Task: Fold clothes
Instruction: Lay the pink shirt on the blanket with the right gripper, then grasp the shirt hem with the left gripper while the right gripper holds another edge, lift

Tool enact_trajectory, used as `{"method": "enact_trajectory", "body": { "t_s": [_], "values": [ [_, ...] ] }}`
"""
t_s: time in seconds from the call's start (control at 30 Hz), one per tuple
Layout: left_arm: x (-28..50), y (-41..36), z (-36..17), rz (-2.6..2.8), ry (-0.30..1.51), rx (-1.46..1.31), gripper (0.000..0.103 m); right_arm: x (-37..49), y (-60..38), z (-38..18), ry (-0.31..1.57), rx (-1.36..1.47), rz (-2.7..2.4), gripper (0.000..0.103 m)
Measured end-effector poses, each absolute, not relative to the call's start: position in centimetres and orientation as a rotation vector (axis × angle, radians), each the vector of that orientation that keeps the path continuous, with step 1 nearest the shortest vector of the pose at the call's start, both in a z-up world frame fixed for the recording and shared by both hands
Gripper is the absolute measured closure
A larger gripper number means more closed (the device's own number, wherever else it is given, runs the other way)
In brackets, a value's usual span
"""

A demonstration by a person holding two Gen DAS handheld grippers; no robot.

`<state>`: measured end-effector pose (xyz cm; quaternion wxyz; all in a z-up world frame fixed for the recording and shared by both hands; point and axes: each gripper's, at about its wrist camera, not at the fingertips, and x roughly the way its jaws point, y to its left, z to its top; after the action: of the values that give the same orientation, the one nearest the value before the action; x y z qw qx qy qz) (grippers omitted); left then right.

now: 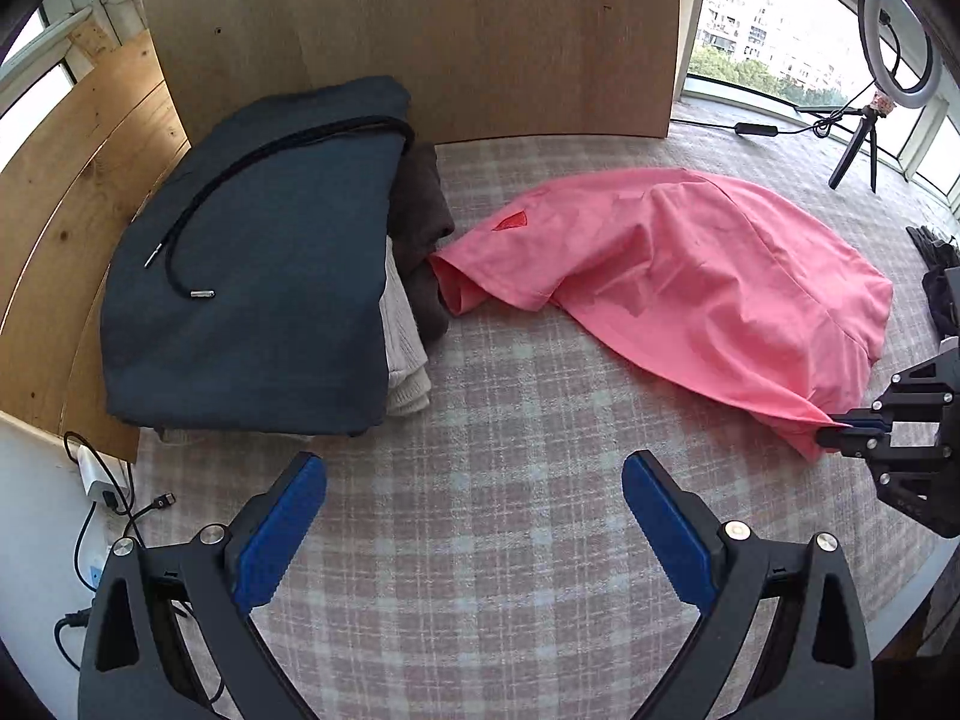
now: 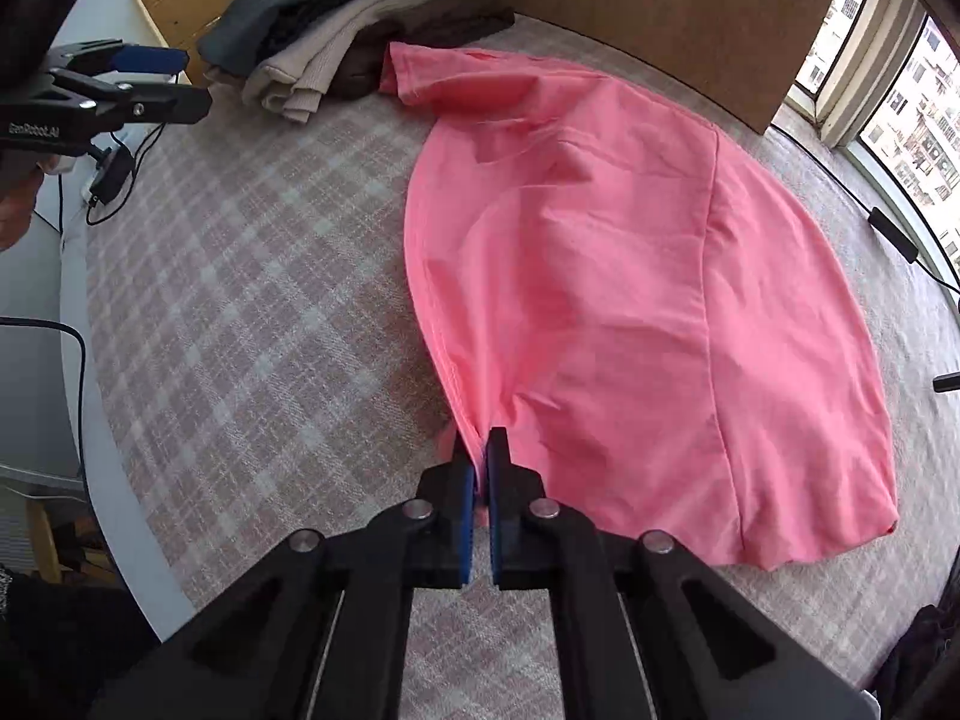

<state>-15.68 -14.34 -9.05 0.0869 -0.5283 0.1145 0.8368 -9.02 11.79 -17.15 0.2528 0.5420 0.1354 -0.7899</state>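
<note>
A pink T-shirt (image 1: 690,276) lies loosely on the checked cloth, one sleeve pointing left toward a stack of folded clothes (image 1: 252,264). It fills the middle of the right wrist view (image 2: 630,300). My right gripper (image 2: 481,450) is shut on the shirt's near hem corner; it shows at the right edge of the left wrist view (image 1: 840,429). My left gripper (image 1: 474,480) is open and empty above bare cloth, in front of the stack; it shows at the upper left of the right wrist view (image 2: 168,78).
The stack has a dark blue hoodie on top with beige and brown items below (image 2: 336,30). A wooden board (image 1: 420,30) stands behind. A ring light on a tripod (image 1: 882,96) stands far right. Cables and a charger (image 1: 102,492) lie off the left edge.
</note>
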Motion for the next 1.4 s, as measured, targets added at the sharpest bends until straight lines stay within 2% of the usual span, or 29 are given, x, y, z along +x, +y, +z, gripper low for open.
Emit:
{"method": "enact_trajectory", "body": {
  "t_s": [0.2,0.3,0.5,0.7,0.8,0.87,0.93,1.0,1.07,1.1,1.17,1.3,1.4],
  "values": [
    [-16.9,-14.1,-10.0,2.458,0.349,-1.593,0.004,-6.9,23.7,-8.6,0.15,1.396,-2.483,0.1],
    [-16.8,-13.5,-10.5,2.414,0.345,-1.599,0.004,-5.2,29.0,-6.3,0.046,1.418,-2.6,0.1],
    [-14.6,-7.2,-12.6,2.211,0.411,-1.551,0.004,-3.6,33.2,-9.8,-0.039,1.564,-2.614,0.1],
    [-13.4,0.8,-15.0,2.167,0.671,-1.478,0.004,-4.0,32.6,-13.2,-0.043,1.624,-2.574,0.1],
    [-14.8,2.7,-16.4,2.143,0.669,-1.516,0.005,-3.9,32.7,-13.3,-0.027,1.62,-2.573,0.1],
    [-15.6,3.7,-17.6,2.118,0.688,-1.556,0.013,-4.1,33.2,-13.3,-0.042,1.62,-2.579,0.1],
    [-16.1,4.3,-18.3,2.095,0.682,-1.58,0.016,-4.2,33.8,-13.5,-0.056,1.62,-2.581,0.1],
    [-16.6,4.3,-18.2,2.067,0.589,-1.58,0.038,-4.2,34.3,-13.7,-0.069,1.621,-2.583,0.1],
    [-17.1,3.7,-17.9,2.014,0.446,-1.606,0.102,-4.3,34.7,-13.8,-0.069,1.618,-2.587,0.099],
    [-17.4,3.3,-17.7,2.007,0.408,-1.626,0.098,-4.3,34.8,-13.9,-0.071,1.617,-2.585,0.099],
    [-17.5,1.6,-16.4,2.014,0.298,-1.631,0.1,-4.3,34.8,-13.7,-0.071,1.605,-2.582,0.099],
    [-15.2,-3.9,-10.9,2.139,0.223,-1.538,0.1,-3.7,33.3,-12.8,-0.038,1.571,-2.533,0.099],
    [-12.9,-10.4,-7.0,2.239,0.084,-1.494,0.1,-2.2,30.9,-12.4,-0.109,1.532,-2.386,0.099]
  ]
}}
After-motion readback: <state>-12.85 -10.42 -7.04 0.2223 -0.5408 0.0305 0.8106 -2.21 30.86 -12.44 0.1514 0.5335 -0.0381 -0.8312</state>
